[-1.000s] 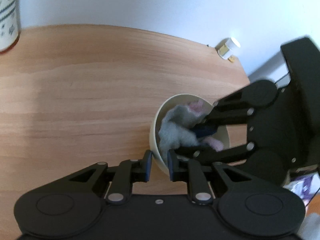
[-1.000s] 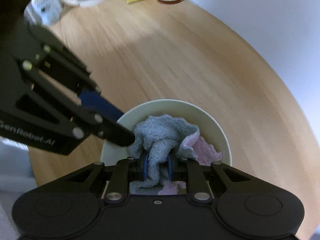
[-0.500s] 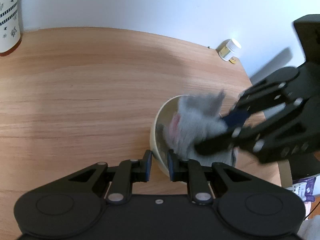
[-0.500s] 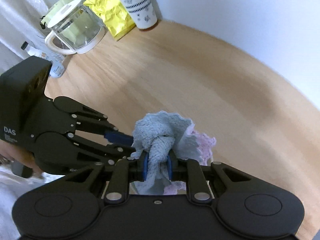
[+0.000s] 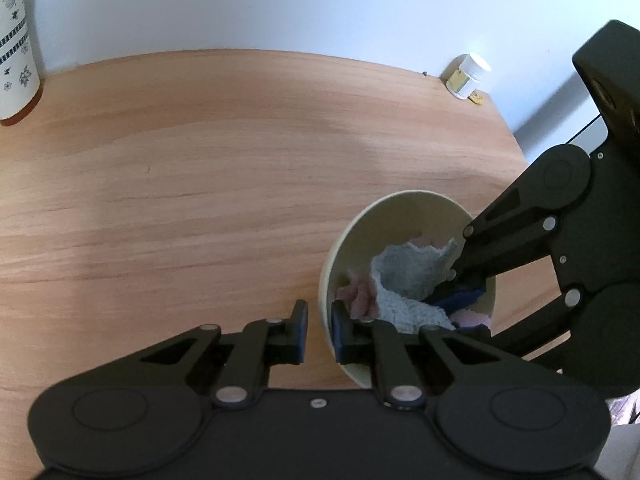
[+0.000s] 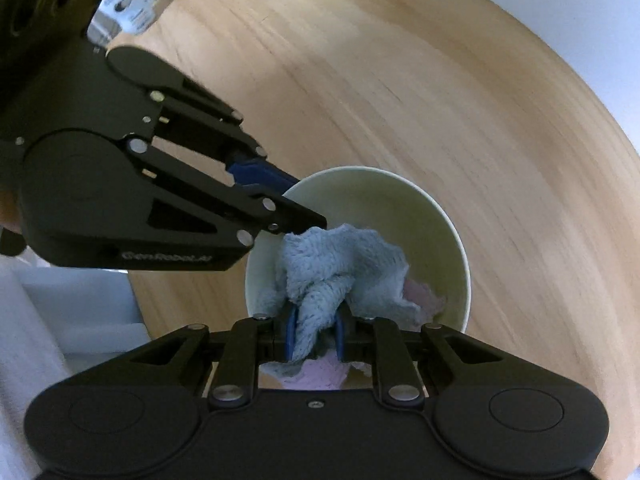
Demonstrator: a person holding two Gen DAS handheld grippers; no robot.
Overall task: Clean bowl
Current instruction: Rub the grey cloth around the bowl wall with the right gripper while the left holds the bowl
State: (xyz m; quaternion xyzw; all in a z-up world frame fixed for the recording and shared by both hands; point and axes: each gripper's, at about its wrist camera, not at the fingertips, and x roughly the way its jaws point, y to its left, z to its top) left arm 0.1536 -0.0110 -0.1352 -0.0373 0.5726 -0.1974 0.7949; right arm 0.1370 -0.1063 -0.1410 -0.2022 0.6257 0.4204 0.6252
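Fingers of the left gripper (image 5: 319,330) pinch the rim of a cream bowl (image 5: 404,216) while the right gripper (image 6: 316,334) clamps a blue-and-pink cloth (image 6: 340,264) inside it, above a wooden table (image 5: 200,168).

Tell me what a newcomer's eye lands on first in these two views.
First, the cream bowl near the wooden table's edge, stuffed with a crumpled blue-and-pink cloth. The right gripper has its jaws closed on the cloth inside the bowl, while the left gripper pinches the bowl's rim, one jaw inside, one outside. Far back by the wall stand a patterned cup and a small white jar.
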